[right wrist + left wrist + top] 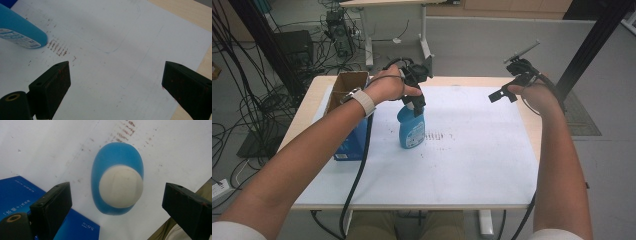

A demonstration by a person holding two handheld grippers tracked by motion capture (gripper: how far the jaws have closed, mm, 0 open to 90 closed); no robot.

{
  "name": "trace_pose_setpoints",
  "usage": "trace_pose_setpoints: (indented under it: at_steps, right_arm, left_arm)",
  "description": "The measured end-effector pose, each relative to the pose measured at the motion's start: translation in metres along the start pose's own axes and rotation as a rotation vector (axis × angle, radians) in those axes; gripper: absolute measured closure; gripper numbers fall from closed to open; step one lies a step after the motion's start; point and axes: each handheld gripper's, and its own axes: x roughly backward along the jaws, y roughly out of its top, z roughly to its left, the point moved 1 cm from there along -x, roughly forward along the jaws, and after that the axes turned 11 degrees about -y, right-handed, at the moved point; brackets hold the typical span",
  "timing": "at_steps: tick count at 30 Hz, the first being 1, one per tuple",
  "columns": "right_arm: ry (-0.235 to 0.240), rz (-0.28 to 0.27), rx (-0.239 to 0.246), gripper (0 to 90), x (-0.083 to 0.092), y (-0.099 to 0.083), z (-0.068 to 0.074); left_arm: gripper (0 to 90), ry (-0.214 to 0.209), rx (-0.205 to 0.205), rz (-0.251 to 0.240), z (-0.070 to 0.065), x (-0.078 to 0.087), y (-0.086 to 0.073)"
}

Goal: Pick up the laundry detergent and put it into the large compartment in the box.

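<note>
A wooden table (312, 95) covered by a white sheet (472, 150) is seen across the high view, with a cardboard box (346, 85) at upper left and a blue carton (353, 142) below it. The blue bottle (412, 127), white cap (121, 186) up, is stood upright left of centre beside the carton. The left gripper (414, 90) is held directly above it, jaws wide and apparently not touching; the right gripper (512, 82) is held at upper right, jaws wide, nothing gripped.

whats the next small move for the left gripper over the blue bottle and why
Probably lower the left gripper straight down and then close. In its own view the jaws stand wide open with the blue bottle upright on the white sheet and its white cap centred between them, not yet touched. The right gripper hangs open, off to the side.
</note>
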Motion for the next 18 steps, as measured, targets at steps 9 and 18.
trace_pose_setpoints:
  at_steps: [9, 18]
  right_arm:
    - [-0.001, -0.002, -0.005, 8.2, 0.0004, -0.0006, -0.0007]
    - [0.0, -0.002, -0.004, 8.2, 0.0007, -0.0007, -0.0007]
  left_arm:
    - [9.4, 0.003, 0.003, 0.003, 0.0005, -0.0001, 0.0004]
    - [9.4, 0.005, 0.0, 0.008, -0.0002, -0.0003, 0.0011]
